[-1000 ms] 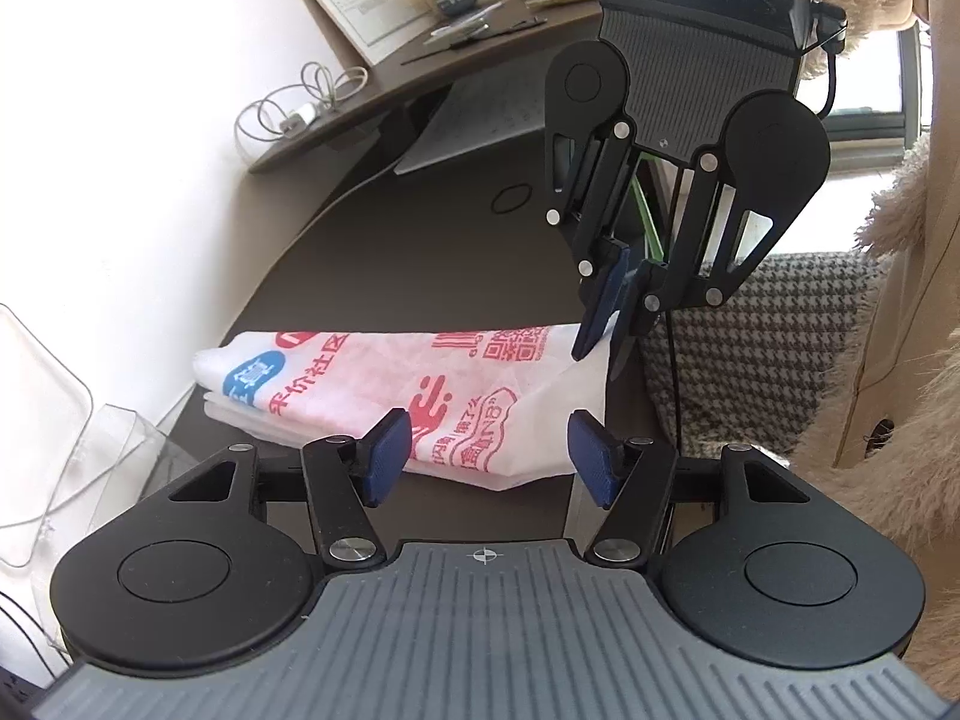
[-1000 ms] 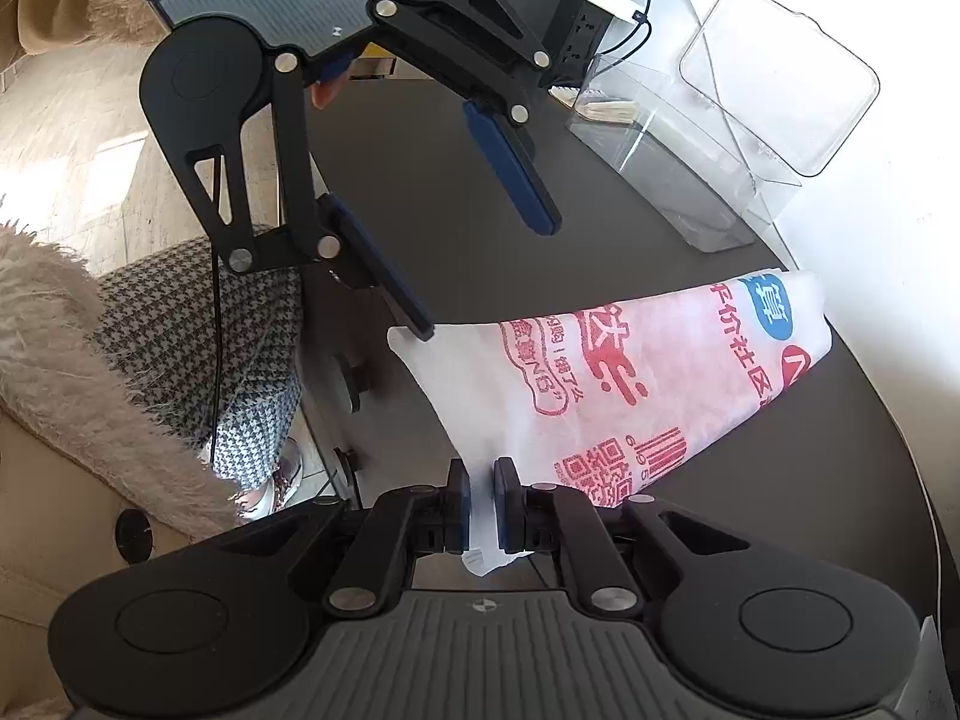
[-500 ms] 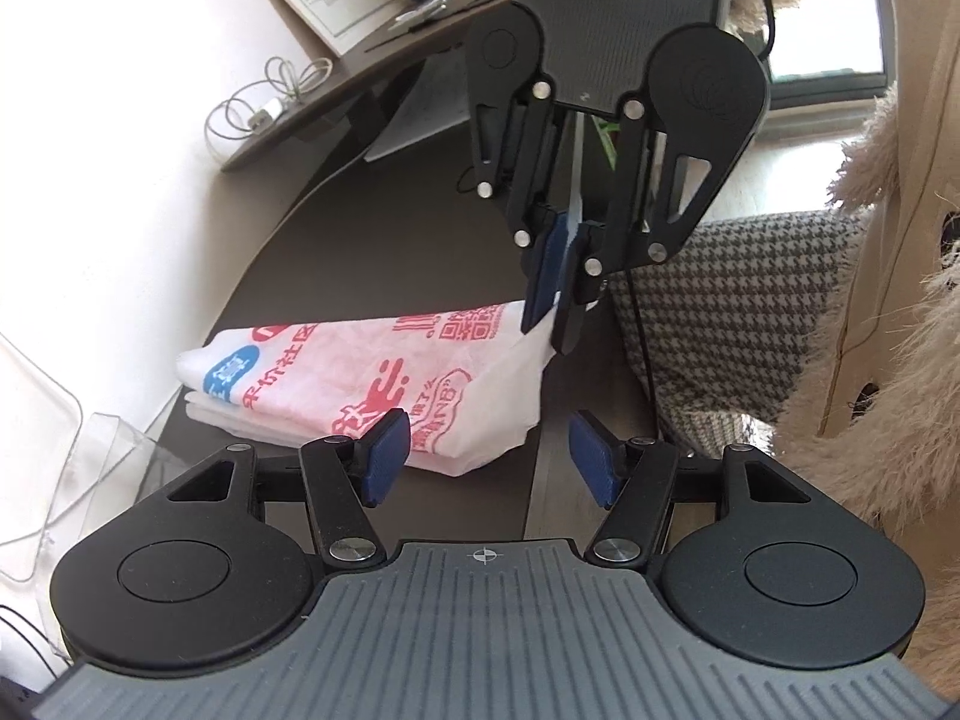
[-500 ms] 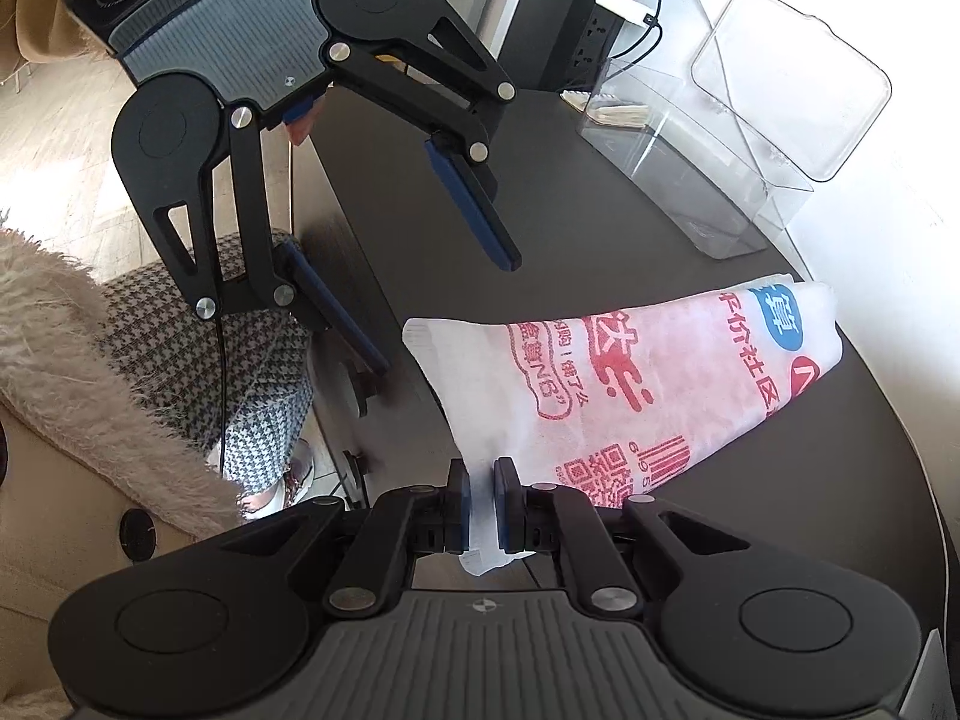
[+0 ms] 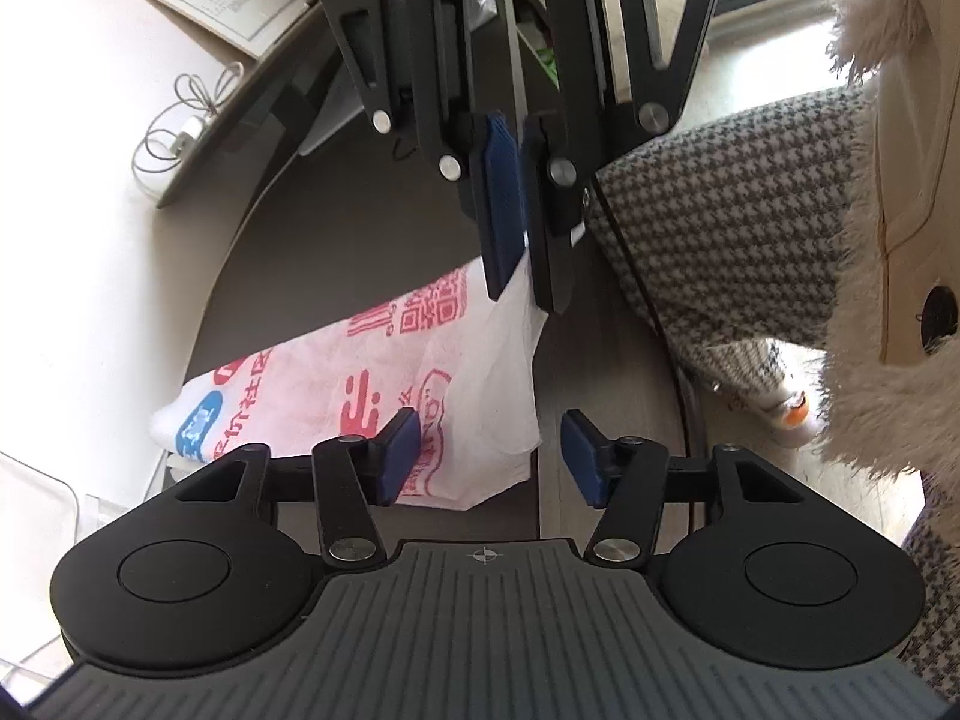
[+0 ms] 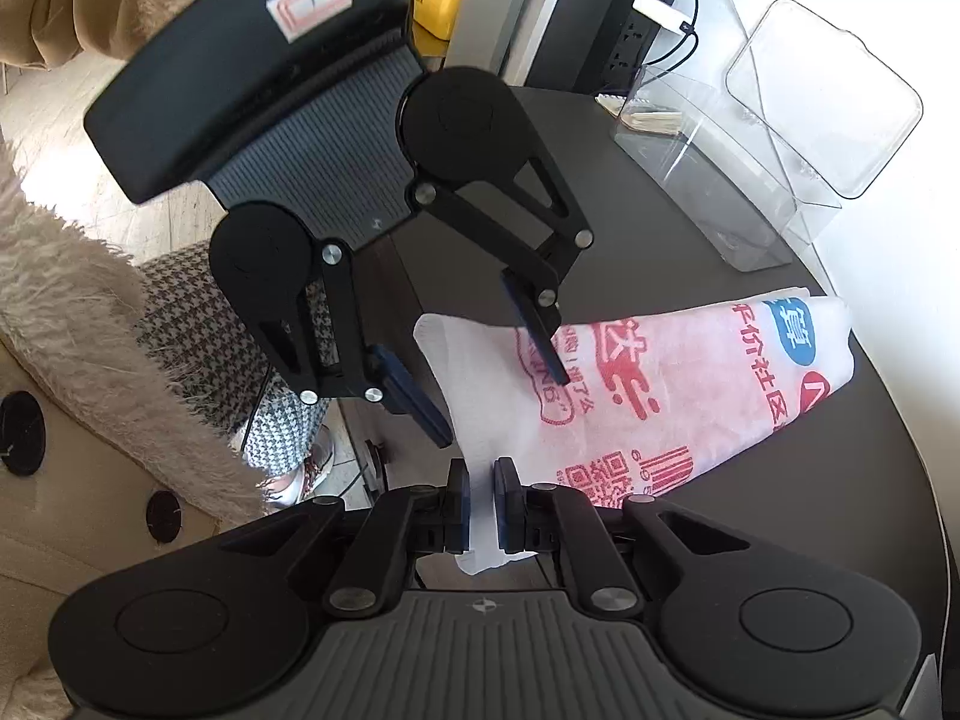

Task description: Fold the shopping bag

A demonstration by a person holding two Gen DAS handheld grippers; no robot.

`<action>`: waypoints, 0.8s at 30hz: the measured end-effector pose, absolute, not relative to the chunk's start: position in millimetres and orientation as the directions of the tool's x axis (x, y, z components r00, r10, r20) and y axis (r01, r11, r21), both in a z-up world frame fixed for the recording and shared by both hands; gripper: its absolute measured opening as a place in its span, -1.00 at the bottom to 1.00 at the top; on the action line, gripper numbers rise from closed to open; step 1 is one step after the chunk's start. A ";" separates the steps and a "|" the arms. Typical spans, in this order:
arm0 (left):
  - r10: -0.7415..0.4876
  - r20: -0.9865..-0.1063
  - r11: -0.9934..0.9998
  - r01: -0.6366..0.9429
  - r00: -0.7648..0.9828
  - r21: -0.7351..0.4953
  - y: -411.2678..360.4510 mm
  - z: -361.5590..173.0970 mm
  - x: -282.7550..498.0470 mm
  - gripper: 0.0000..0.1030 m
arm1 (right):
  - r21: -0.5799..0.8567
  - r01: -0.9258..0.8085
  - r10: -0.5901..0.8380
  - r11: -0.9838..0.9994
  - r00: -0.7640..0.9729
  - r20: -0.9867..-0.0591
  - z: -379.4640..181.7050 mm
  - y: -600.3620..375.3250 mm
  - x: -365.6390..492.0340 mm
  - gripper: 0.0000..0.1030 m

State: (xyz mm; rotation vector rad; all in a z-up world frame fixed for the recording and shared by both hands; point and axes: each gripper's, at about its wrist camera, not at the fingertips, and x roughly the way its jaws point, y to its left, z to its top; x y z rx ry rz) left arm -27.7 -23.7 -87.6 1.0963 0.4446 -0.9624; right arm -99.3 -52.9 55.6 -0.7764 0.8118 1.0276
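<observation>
A white shopping bag (image 5: 336, 384) with red and blue print lies part folded on the dark table (image 5: 360, 228). My right gripper (image 6: 480, 504) is shut on a raised white corner of the bag (image 6: 690, 396); the left wrist view shows it from the front, pinching that corner (image 5: 519, 276). My left gripper (image 5: 492, 456) hangs low over the bag's near end with its jaws closing. The bag's folded edge sits between its blue pads (image 5: 399, 456), which stand apart from the cloth. In the right wrist view the left gripper (image 6: 501, 408) straddles the same end.
A clear plastic box (image 6: 720, 180) and a power strip with plugs (image 6: 654, 6) stand at the table's back. A person in houndstooth cloth (image 5: 720, 228) and a fuzzy coat (image 5: 870, 300) is beside the table edge. A coiled cable (image 5: 180, 126) lies on a side shelf.
My left gripper has come down and closer to the right gripper, over the bag's near end, with its jaws narrower than before. The right gripper has kept its hold and place.
</observation>
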 end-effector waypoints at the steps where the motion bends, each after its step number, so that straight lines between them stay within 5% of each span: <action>1: -0.429 -0.735 0.138 0.842 0.525 0.521 -23.7 -88.6 -24.6 -0.30 | -0.152 -0.930 0.428 0.335 0.293 -0.855 56.9 -55.4 -98.0 -0.85; 5: -0.474 -0.747 0.285 0.884 0.466 0.371 -18.3 -83.6 -6.8 -0.37 | -0.110 -0.920 0.456 0.376 0.286 -0.843 57.9 -62.0 -96.9 -0.80; 8: -0.538 -0.752 0.396 0.902 0.381 0.174 -3.7 -76.1 17.7 -0.39 | -0.122 -0.912 0.481 0.392 0.316 -0.818 61.6 -70.2 -104.0 -0.04; 12: -0.606 -0.760 0.468 0.878 0.234 -0.103 13.6 -69.0 61.7 -0.63 | -0.202 -0.889 0.523 0.411 0.411 -0.746 71.2 -85.7 -111.9 0.22; 24: -0.621 -0.769 0.454 0.870 0.155 -0.191 11.0 -68.8 78.0 -0.70 | -0.340 -0.907 0.474 0.249 0.420 -0.774 42.8 -85.7 -120.9 0.01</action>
